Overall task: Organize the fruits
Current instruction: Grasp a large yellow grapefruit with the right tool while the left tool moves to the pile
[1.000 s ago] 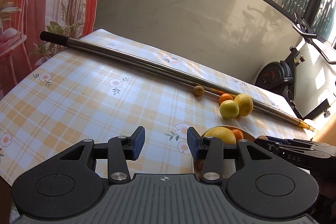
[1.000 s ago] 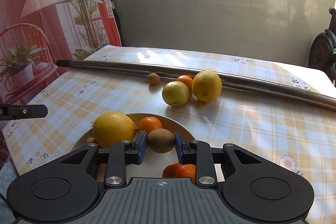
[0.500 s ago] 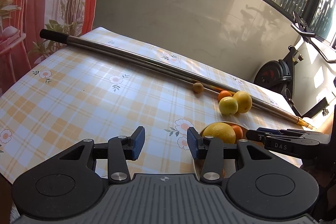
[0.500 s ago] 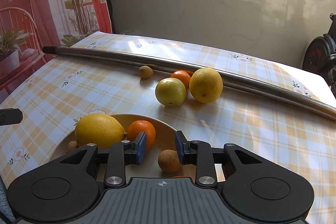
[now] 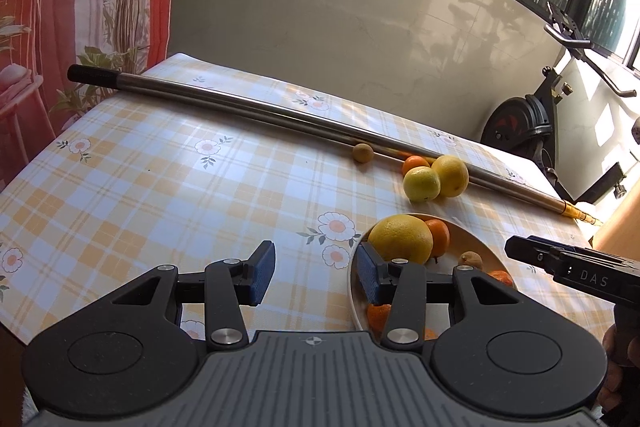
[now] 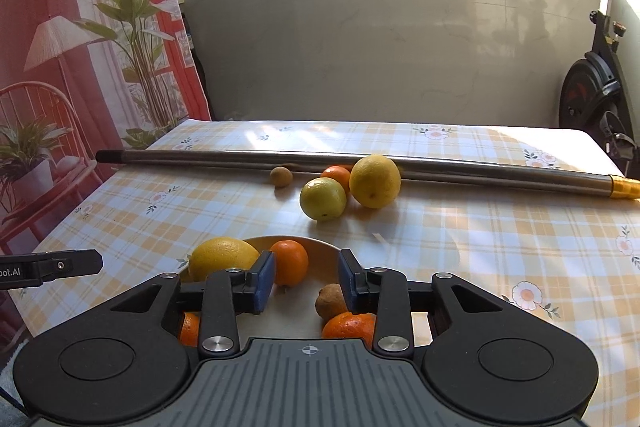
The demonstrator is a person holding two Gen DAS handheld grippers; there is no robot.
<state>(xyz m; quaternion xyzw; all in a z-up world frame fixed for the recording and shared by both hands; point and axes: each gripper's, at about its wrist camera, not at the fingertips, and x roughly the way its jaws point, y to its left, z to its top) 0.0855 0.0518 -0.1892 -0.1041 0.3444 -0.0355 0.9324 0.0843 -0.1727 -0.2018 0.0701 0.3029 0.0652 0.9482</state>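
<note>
**Both grippers empty, fruit split between plate and table**

Right gripper [image 6: 307, 281] spread apart over the plate [image 6: 320, 247], holding nothing. Left gripper [image 5: 316, 277] also spread, empty, by the plate's left rim. In the plate near the table's front edge: big lemon [image 6: 223, 257], orange [image 6: 289, 262], small brown fruit [image 6: 330, 303], tangerine [image 6: 349, 325]. Nearer the far edge, against the metal pole [image 6: 360, 165]: two lemons [image 6: 323, 198], an orange, another brown fruit [image 6: 281, 175].
</note>
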